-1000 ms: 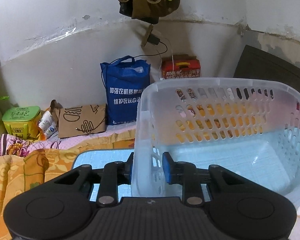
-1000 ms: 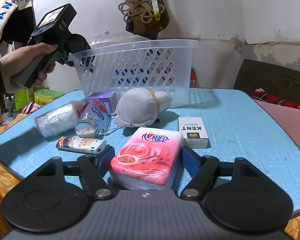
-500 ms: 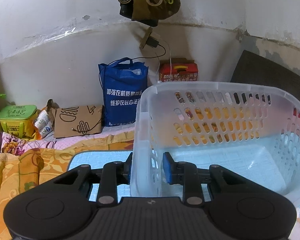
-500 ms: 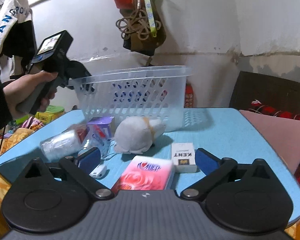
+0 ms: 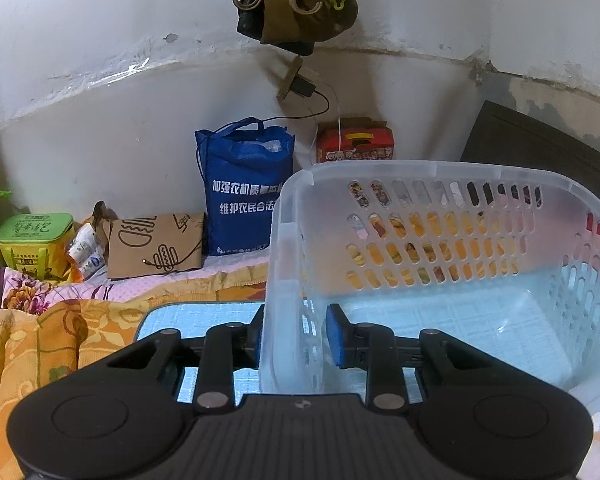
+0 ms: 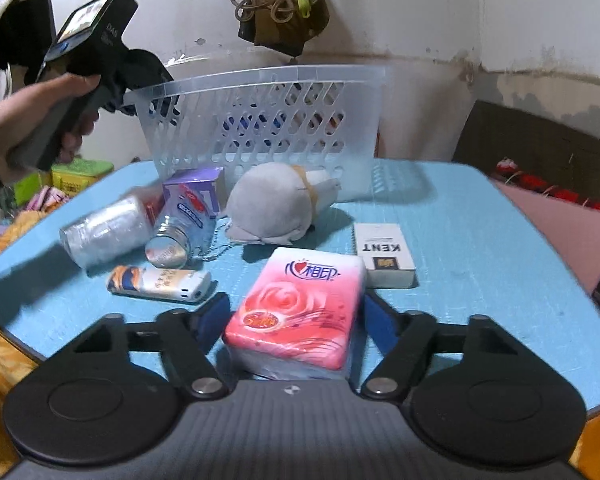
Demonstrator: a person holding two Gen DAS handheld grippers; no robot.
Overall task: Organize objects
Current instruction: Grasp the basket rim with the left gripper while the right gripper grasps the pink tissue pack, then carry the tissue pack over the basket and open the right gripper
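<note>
My left gripper is shut on the near wall of a clear plastic basket, one finger outside, one inside. The basket is empty and also shows in the right wrist view at the far side of the blue table, tilted, with the left gripper at its rim. My right gripper is open around a pink tissue pack; whether its pads touch the pack I cannot tell. Beyond lie a KENT box, a grey plush, a lighter, a small jar, a purple carton and wrapped cups.
Past the table's far edge are a floral orange blanket, a blue bag, a brown paper bag, a green box and a red box. A dark headboard and pink bedding lie to the right.
The right gripper lifted and opened wide half a second ago, then came back down around the tissue pack with narrower jaws. The left gripper kept hold of the basket, shifting it slightly.
</note>
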